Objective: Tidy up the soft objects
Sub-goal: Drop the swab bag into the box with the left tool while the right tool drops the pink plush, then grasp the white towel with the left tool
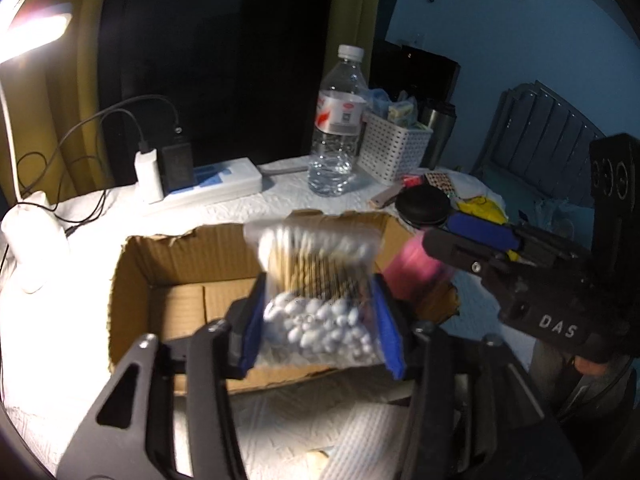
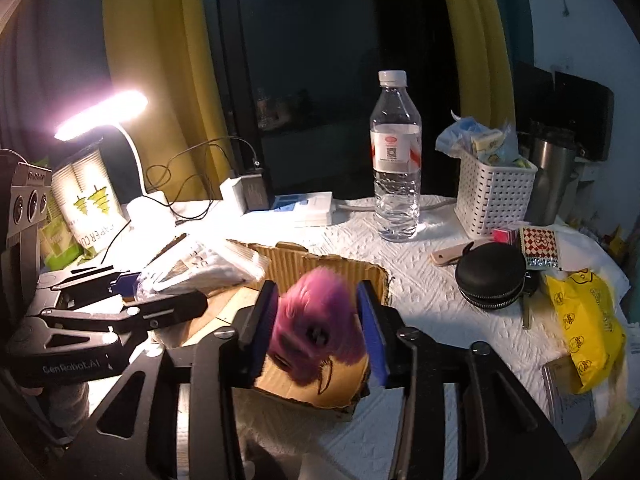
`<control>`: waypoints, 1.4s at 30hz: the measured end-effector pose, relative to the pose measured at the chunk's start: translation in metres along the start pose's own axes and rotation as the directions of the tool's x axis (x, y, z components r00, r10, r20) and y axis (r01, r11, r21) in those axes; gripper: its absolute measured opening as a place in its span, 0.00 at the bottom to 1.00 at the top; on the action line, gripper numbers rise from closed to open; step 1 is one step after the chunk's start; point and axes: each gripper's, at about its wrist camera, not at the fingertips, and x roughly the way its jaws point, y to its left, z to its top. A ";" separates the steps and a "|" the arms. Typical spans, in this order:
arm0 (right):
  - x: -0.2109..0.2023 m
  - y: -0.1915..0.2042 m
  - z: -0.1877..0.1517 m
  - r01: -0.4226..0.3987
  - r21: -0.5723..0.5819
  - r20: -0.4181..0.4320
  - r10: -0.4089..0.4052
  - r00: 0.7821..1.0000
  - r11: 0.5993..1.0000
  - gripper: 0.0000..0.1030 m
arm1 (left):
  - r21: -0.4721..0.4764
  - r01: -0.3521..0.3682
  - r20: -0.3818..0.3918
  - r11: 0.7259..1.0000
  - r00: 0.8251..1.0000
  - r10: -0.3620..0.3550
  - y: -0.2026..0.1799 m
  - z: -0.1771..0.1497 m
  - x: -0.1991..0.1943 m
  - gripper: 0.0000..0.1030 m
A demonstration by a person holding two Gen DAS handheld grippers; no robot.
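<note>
Covering the table, white paper towel [image 2: 424,292], left hand-held gripper [image 1: 320,320] clamping cotton-swab bag [image 1: 320,280], right hand-held gripper [image 2: 320,324] clamping pink plush [image 2: 316,320] over cardboard box [image 1: 160,264].

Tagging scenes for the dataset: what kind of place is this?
Probably a bedroom or dorm desk at night: desk lamp, power strip with chargers, water bottle, a dark window with yellow curtains.

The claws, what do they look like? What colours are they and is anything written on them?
Both are black with blue pads. The left claw has angular black arms with triangle cut-outs and silver screws; its body reads "GenRobot.AI" in the right wrist view. The right claw looks the same, and "DAS" shows in white letters on its body in the left wrist view. No cables or sleeves show.
</note>
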 end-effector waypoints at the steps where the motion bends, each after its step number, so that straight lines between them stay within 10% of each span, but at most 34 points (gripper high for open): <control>1: -0.002 -0.002 0.000 -0.001 0.006 0.004 0.001 1.000 1.000 0.53 | 0.002 0.004 0.002 1.000 1.000 -0.004 -0.001 0.000 -0.001 0.52; 5: -0.012 -0.005 0.001 0.017 0.019 0.021 -0.017 1.000 1.000 0.53 | 0.009 -0.005 0.021 1.000 1.000 0.005 -0.003 -0.001 -0.010 0.65; 24: -0.087 0.022 -0.034 0.095 0.022 0.039 -0.096 0.995 0.995 0.53 | 0.029 0.038 0.045 0.999 0.998 -0.039 -0.024 -0.041 -0.076 0.65; 42: -0.098 0.001 -0.079 0.090 0.080 -0.009 -0.090 0.996 0.993 0.53 | 0.095 0.037 -0.112 0.995 0.993 -0.026 -0.060 -0.083 -0.043 0.65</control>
